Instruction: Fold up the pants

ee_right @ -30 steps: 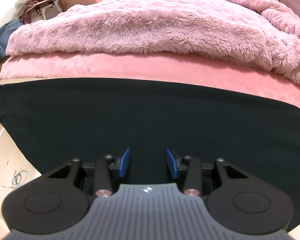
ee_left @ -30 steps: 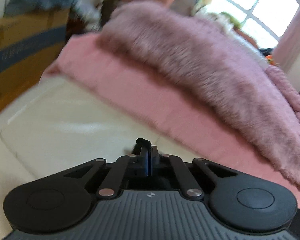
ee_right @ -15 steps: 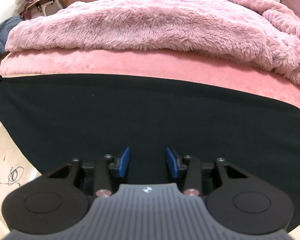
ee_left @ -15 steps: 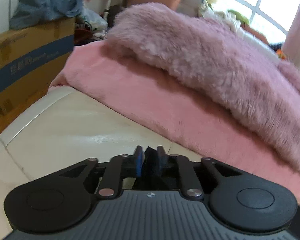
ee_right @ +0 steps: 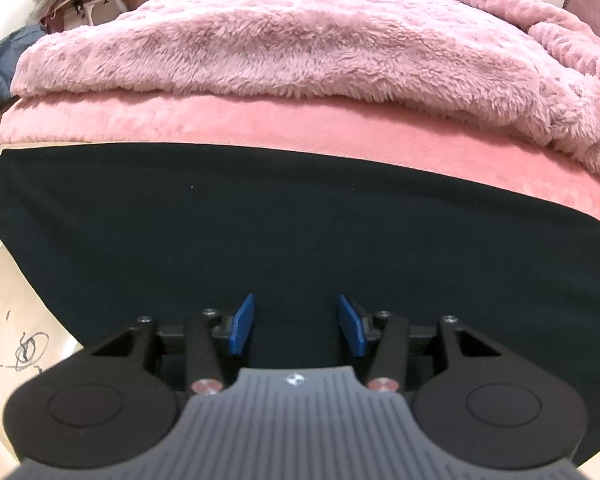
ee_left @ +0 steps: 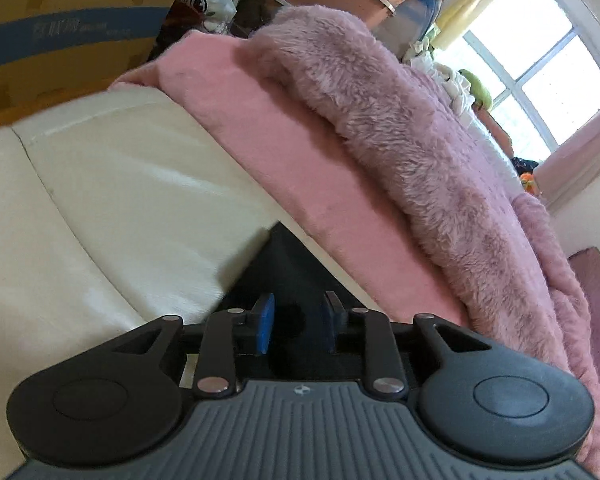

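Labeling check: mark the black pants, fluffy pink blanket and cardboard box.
black pants [ee_right: 300, 232], right wrist view, middle of the flat fabric
fluffy pink blanket [ee_right: 284, 52], right wrist view, furry top surface
cardboard box [ee_left: 72, 32], left wrist view, blue-striped side

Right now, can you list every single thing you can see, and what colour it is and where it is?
pants: one, black, spread flat along the near edge of the bed
fluffy blanket: one, mauve pink, heaped on the bed behind the pants
pink sheet: one, salmon pink, under the blanket, touching the far edge of the pants
white surface: one, cream, left of the pants corner
cardboard box: one, brown with a blue stripe, far left beyond the bed
window: one, bright, far right
left claw: one, black with blue pads, open over a corner of the pants
right claw: one, black with blue pads, open above the middle of the pants
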`<action>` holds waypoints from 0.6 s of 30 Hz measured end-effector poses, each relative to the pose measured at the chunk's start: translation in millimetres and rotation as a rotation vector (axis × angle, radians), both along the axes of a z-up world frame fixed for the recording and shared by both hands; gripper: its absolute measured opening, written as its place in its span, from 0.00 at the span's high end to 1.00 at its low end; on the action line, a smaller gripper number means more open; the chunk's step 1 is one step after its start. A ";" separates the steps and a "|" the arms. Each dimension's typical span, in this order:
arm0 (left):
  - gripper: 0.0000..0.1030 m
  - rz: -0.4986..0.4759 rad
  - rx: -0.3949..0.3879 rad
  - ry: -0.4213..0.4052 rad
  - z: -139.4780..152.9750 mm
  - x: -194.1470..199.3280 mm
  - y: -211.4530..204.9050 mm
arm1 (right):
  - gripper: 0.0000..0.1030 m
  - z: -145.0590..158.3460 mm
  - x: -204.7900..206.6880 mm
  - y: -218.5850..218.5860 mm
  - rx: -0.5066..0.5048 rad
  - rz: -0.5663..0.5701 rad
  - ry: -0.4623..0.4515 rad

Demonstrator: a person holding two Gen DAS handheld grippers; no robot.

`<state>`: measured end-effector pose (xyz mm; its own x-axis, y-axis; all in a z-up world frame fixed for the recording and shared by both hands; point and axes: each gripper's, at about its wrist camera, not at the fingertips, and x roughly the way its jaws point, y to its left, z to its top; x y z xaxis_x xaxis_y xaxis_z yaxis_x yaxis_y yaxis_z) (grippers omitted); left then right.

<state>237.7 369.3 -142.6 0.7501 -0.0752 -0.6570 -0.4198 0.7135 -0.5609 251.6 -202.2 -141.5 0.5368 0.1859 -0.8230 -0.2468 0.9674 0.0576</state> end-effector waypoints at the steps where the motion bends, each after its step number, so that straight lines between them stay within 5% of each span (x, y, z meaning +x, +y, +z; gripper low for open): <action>1: 0.72 0.010 0.011 0.044 -3.4 4.6 -3.5 | 0.56 0.1 0.0 -0.3 0.001 0.000 0.001; 3: 0.76 0.016 0.045 0.078 -7.2 10.2 -10.6 | 0.56 0.0 0.1 -0.8 0.002 0.002 0.001; 4: 0.89 0.013 0.070 0.074 -4.8 12.1 -16.2 | 0.56 0.0 0.2 -1.0 0.003 0.001 0.000; 7: 0.98 -0.033 0.170 0.018 11.6 16.4 -39.5 | 0.53 -1.0 -0.8 -0.7 0.005 0.006 -0.001; 13: 0.97 -0.296 0.312 -0.001 26.6 45.6 -107.7 | 0.45 -2.7 -0.1 3.6 0.001 0.018 0.001; 16: 0.81 -0.413 0.332 0.035 16.2 54.1 -133.2 | 0.45 -2.8 -0.3 3.2 0.001 0.021 0.001; 18: 0.78 -0.450 0.347 0.034 15.0 49.7 -139.6 | 0.45 -2.7 -0.2 1.7 0.007 0.025 0.003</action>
<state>287.5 229.8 -127.6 0.6718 -0.1579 -0.7237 -0.0456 0.9663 -0.2532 251.4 -200.5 -144.2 0.5297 0.2050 -0.8231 -0.2702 0.9606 0.0654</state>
